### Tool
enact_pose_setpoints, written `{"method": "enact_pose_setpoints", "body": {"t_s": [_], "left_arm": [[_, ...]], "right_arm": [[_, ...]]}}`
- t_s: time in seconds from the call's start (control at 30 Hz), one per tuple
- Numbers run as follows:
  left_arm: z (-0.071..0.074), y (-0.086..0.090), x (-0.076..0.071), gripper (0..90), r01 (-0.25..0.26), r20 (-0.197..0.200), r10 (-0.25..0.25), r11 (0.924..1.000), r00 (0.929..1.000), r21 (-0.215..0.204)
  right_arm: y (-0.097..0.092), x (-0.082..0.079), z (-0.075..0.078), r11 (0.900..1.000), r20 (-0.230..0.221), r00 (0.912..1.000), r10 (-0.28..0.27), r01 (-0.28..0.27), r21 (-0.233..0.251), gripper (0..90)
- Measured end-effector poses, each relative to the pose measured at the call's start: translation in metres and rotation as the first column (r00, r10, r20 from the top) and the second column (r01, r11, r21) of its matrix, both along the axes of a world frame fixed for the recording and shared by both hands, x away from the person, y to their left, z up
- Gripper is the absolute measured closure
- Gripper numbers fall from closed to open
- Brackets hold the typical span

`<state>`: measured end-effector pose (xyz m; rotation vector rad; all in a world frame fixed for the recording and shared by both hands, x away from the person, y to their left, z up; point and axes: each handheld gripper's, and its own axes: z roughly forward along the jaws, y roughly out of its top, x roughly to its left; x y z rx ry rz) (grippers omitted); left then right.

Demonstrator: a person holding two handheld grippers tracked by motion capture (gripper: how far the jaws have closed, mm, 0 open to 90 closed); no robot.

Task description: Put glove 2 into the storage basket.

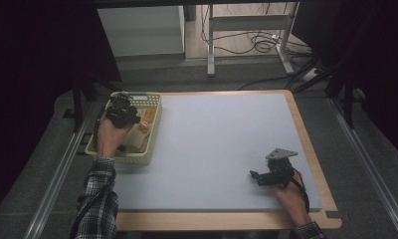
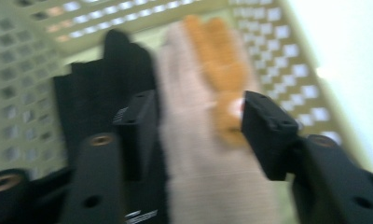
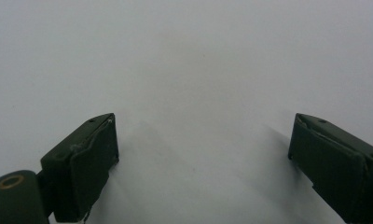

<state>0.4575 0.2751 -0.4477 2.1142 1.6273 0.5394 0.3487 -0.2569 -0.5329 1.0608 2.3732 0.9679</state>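
Note:
A pale yellow-green mesh basket stands at the table's left edge. In it lie a beige cloth piece with an orange pattern and a black cloth item. My left gripper hovers inside the basket; its jaws stand partly apart with the beige piece between them, and the blur hides any contact. From the high view the left gripper sits over the basket's far half. My right gripper rests low over the bare mat with jaws wide and nothing between them, near the front right.
A light grey-blue mat covers a wooden board. Metal rails run along both sides of the table. Beyond the far edge stand a desk frame and floor cables.

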Motion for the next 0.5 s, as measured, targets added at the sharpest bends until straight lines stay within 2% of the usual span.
{"method": "enact_pose_setpoints", "body": {"t_s": [0.07,0.1,0.2,0.27,0.4,0.5], "left_arm": [[-0.006,0.005,0.001,58.5,-0.031,-0.015,0.031,0.9993,0.9994,0.021],[-0.013,0.007,0.004,60.8,-0.037,-0.041,0.039,0.9988,0.9984,0.031],[-0.028,0.004,0.008,62.6,-0.013,-0.090,0.016,0.9993,0.9958,0.035],[-0.034,0.000,0.009,62.5,-0.001,-0.106,0.004,0.9995,0.9944,0.033],[-0.040,-0.012,0.014,63.1,0.036,-0.117,-0.039,0.9990,0.9924,-0.027],[-0.039,-0.015,0.014,63.9,0.045,-0.117,-0.049,0.9981,0.9919,-0.042]], "right_arm": [[0.000,0.000,0.000,1.0000,0.000,1.0000,0.000,0.000,0.000,8.0],[0.000,0.000,0.000,1.0000,0.000,1.0000,0.000,0.000,0.000,8.0],[0.000,0.000,0.000,1.0000,-0.001,1.0000,-0.001,0.001,0.000,8.0],[0.000,0.000,0.000,1.0000,0.000,1.0000,0.000,0.000,0.000,8.0],[0.000,0.000,0.000,1.0000,-0.001,1.0000,0.000,0.000,0.000,8.0],[0.000,0.000,0.000,1.0000,0.000,1.0000,0.000,0.000,0.000,8.0]]}}
